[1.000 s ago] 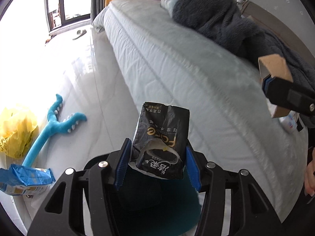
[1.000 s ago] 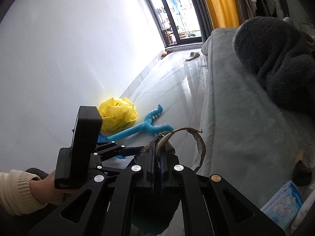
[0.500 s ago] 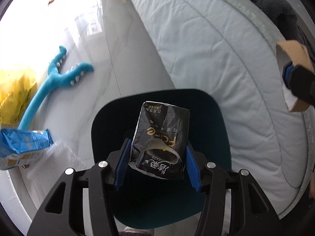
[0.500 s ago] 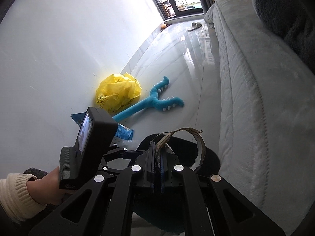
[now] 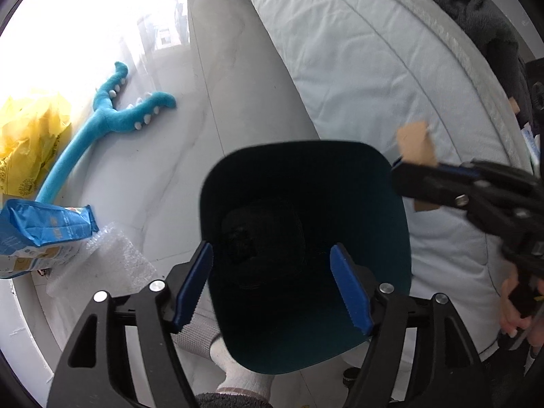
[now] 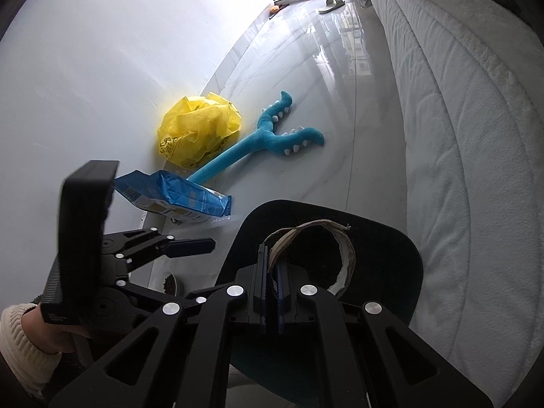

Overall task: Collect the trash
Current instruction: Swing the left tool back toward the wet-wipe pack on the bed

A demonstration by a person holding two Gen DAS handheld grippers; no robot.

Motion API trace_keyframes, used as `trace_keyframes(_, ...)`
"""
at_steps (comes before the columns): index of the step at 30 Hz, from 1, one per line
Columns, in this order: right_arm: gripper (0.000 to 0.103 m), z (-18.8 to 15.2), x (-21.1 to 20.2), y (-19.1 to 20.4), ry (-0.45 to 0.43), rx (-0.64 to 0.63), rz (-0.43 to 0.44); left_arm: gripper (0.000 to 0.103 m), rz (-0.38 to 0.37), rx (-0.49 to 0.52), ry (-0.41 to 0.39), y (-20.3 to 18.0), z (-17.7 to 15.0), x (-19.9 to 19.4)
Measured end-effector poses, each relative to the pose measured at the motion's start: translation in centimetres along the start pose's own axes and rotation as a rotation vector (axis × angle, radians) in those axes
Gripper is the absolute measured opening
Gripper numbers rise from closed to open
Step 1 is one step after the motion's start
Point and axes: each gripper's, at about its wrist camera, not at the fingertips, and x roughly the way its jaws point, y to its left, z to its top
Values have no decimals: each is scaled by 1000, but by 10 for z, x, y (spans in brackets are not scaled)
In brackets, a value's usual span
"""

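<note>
Black packet (image 5: pixel 251 238) dropped, seemingly into bin (image 5: pixel 391 183); left tool (image 5: pixel 272 285) opened, empty.

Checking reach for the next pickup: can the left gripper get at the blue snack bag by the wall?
Probably yes: the left gripper is open and empty, and the blue snack bag lies uncovered on bare floor.

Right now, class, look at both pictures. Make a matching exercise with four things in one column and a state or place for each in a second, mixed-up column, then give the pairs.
Things:
1. left tool
2. right tool
3. plush toy
4. yellow bag

States or places:
A. crumpled against the wall
B. shut on a cardboard strip
C. open, over the bin
D. lying flat on the floor

Pairs: 1-C, 2-B, 3-D, 4-A
</note>
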Motion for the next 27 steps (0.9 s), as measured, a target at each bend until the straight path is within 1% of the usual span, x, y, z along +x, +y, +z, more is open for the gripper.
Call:
trace_keyframes(5,5,-3,23,-2,47,25,-7,82,30,9,-92,11,2,-26)
trace_keyframes(9,5,-3,40,-2,75,21,-25,82,43,-3,-147,21,3,-42)
trace_keyframes(12,5,-3,47,-3,93,24,-39,82,33,-18,-191,26,4,-56)
trace_keyframes(16,5,-7,58,-5,129,22,-53,83,52,-5,-265,26,5,-76)
trace_keyframes(25,5,-17,82,-1,201,6,-63,83,50,-7,-424,22,10,-121)
trace_keyframes(27,7,-19,85,-1,216,7,-63,84,48,-11,-448,21,12,-127)
